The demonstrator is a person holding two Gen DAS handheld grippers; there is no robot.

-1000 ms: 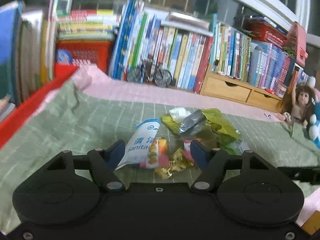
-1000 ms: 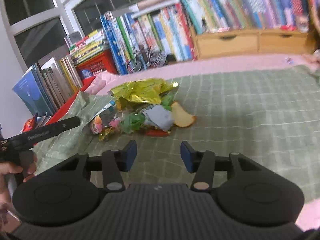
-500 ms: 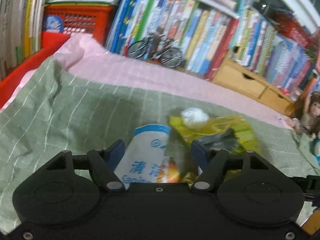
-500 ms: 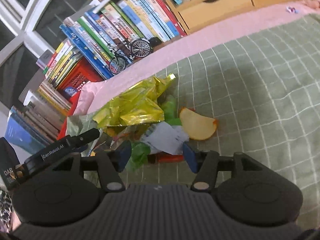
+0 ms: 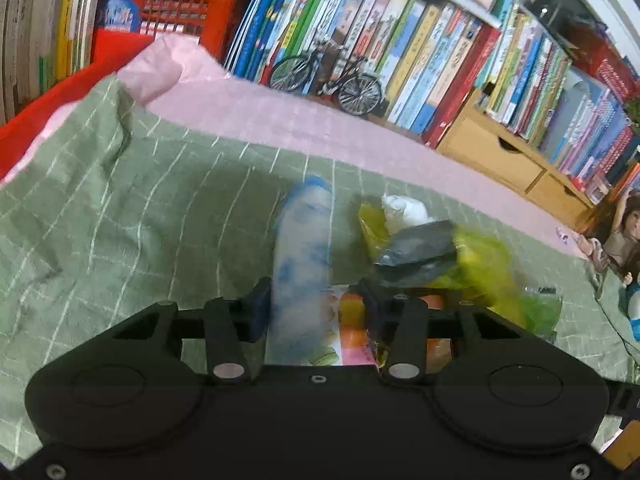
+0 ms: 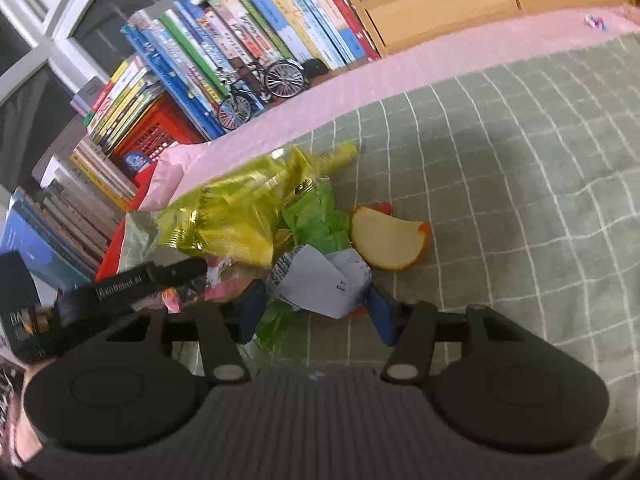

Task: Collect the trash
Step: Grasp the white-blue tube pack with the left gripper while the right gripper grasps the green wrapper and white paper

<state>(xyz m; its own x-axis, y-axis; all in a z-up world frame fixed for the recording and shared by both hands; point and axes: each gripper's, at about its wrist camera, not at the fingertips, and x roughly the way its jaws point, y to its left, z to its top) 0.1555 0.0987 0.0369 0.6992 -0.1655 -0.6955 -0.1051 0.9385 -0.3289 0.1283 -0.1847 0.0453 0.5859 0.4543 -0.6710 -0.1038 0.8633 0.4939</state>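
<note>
With jaws just closing, the left gripper [image 5: 314, 308] is pinched on a white-and-blue plastic wipes packet [image 5: 303, 256] and an orange snack wrapper [image 5: 352, 320]; the right gripper [image 6: 316, 312], also closing, is clamped on a grey-white crumpled paper [image 6: 320, 284]. The trash pile [image 6: 248, 220] lies on a green checked cloth [image 6: 500, 200]. One apple slice [image 6: 386, 240] at three o'clock could be left behind. Slick wrappers may slip out when lifted.

Two black handheld devices, each gripper [image 5: 314, 312] [image 6: 316, 314] with blue-padded fingers [image 6: 382, 320], round housings, silver pivot screws; the right's body ribbed grey.
</note>
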